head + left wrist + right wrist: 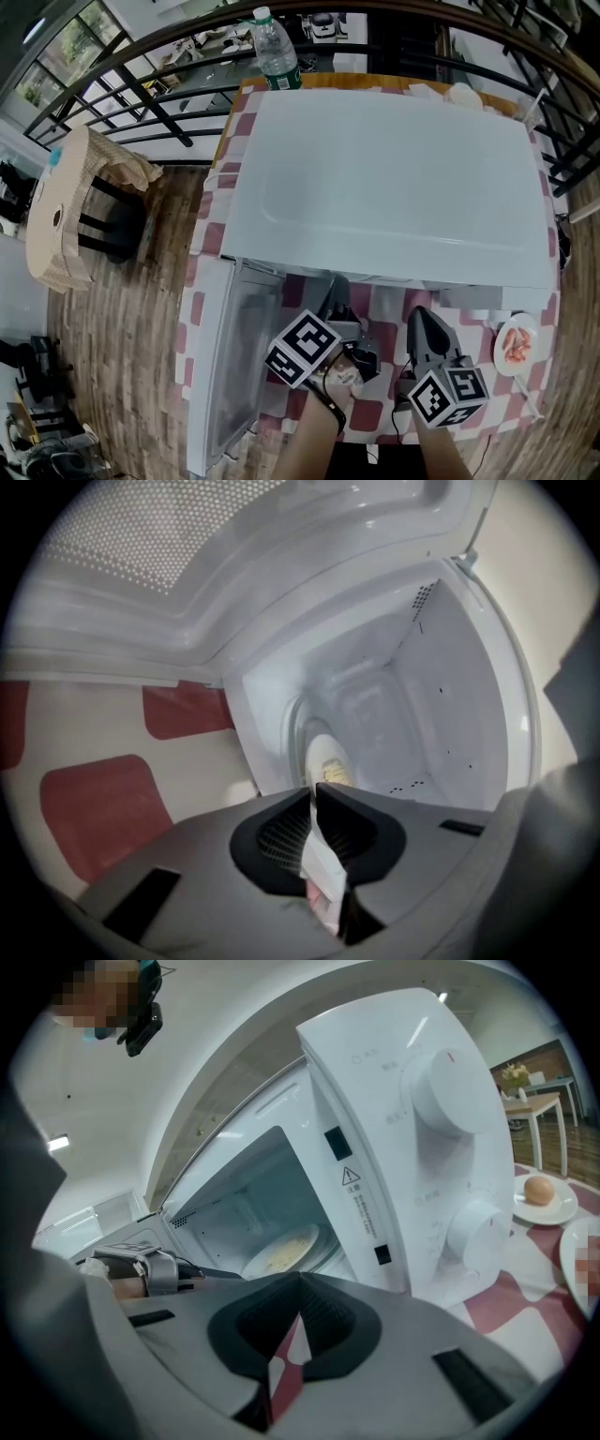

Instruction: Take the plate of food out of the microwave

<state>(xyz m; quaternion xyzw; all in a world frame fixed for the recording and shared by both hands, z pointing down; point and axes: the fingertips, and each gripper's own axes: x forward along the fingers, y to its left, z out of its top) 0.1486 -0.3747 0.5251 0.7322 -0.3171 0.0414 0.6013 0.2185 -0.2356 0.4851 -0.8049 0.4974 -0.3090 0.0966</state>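
A white microwave (394,178) stands on a red-and-white checked cloth with its door (230,356) swung open to the left. Inside, on the turntable, lies a white plate of pale yellow food (281,1255), also seen straight ahead of the left jaws (330,764). My left gripper (316,787) reaches into the cavity (336,292), and its jaws are closed to a thin slit at the plate's near rim. My right gripper (300,1279) hovers shut and empty outside the opening, in front of the control panel (420,321).
A small plate with pink food (516,345) sits on the cloth right of the microwave. A plate holding an egg (542,1194) lies further off. A water bottle (277,52) stands behind the microwave. A paper-covered stool (70,202) stands on the floor at the left.
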